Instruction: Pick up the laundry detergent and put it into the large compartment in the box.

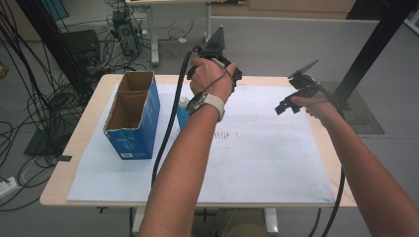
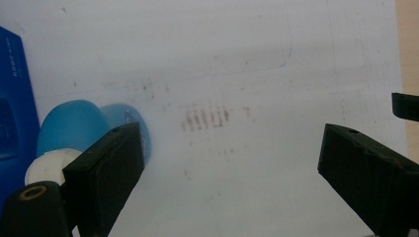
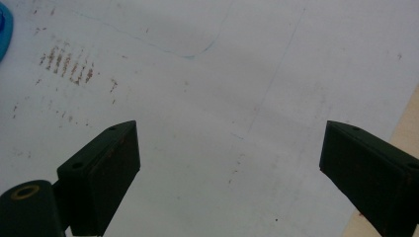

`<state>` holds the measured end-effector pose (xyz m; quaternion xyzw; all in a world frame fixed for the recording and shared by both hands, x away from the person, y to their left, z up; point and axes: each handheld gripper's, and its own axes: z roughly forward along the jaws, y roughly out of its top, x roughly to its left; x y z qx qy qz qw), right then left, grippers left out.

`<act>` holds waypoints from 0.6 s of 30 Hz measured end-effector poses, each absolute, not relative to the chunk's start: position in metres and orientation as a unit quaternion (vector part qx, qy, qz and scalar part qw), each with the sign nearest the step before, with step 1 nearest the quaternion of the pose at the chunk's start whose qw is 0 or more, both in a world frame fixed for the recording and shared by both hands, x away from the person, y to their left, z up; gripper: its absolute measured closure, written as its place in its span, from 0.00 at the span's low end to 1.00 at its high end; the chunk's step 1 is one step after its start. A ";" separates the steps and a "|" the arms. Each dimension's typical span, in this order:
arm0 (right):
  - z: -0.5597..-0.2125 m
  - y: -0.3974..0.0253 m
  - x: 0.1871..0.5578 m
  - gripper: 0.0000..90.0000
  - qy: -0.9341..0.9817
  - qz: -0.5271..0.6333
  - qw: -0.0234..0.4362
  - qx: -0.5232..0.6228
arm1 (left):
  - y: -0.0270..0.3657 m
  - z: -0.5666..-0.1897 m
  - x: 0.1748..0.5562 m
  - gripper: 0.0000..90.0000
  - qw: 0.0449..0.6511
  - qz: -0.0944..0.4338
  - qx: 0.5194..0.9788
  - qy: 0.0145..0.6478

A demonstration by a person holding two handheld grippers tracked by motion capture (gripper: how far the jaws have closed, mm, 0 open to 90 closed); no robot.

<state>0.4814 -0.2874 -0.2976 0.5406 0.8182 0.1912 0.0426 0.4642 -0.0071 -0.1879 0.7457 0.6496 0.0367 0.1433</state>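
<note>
— Bottle (image 2: 74,123) first: where do we have it?
— We see the blue bottle with its white cap standing on the white sheet (image 1: 257,148) of the worktop, just beside the blue carton (image 1: 133,116), near our left gripper (image 2: 227,163).
— And our jaws?
— Our left gripper's jaws are spread wide, holding nothing. Our right gripper (image 3: 230,163) hangs over bare sheet, jaws equally wide and empty.

High view: fixed overhead, looks forward and down, whole table (image 1: 74,143) in frame. Both gripper views ride close above the white sheet (image 2: 257,59), aimed down past open jaws. Shared: brown smudges (image 2: 205,118) and blue bottle (image 2: 74,126).
</note>
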 end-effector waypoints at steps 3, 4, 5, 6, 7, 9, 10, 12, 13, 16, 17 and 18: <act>-0.298 -0.287 0.482 0.09 0.819 0.191 0.042 0.540 | -0.006 -0.186 0.464 0.12 0.147 0.033 0.745 0.650; -0.298 -0.287 0.482 0.09 0.819 0.191 0.042 0.540 | -0.006 -0.186 0.464 0.12 0.147 0.033 0.745 0.650; -0.298 -0.286 0.483 0.09 0.818 0.191 0.041 0.540 | -0.006 -0.186 0.464 0.12 0.147 0.034 0.745 0.650; -0.299 -0.286 0.483 0.09 0.819 0.192 0.042 0.539 | -0.005 -0.186 0.465 0.12 0.146 0.033 0.745 0.651; -0.299 -0.286 0.483 0.09 0.819 0.191 0.042 0.539 | -0.004 -0.186 0.465 0.12 0.146 0.034 0.744 0.651; -0.299 -0.286 0.483 0.09 0.819 0.192 0.043 0.539 | -0.003 -0.185 0.465 0.12 0.146 0.034 0.743 0.652; -0.299 -0.286 0.483 0.09 0.819 0.192 0.043 0.539 | -0.003 -0.185 0.465 0.12 0.146 0.034 0.743 0.652; -0.299 -0.287 0.484 0.09 0.818 0.191 0.041 0.541 | -0.002 -0.184 0.466 0.12 0.145 0.034 0.743 0.653; -0.299 -0.287 0.484 0.09 0.817 0.192 0.041 0.542 | -0.001 -0.184 0.466 0.12 0.145 0.034 0.742 0.653; -0.299 -0.287 0.484 0.09 0.818 0.191 0.041 0.542 | 0.002 -0.182 0.466 0.12 0.146 0.034 0.741 0.654; -0.299 -0.287 0.484 0.09 0.817 0.191 0.041 0.542 | 0.002 -0.181 0.467 0.12 0.147 0.036 0.740 0.655; -0.299 -0.287 0.484 0.09 0.817 0.191 0.041 0.542 | 0.003 -0.181 0.467 0.12 0.147 0.036 0.740 0.655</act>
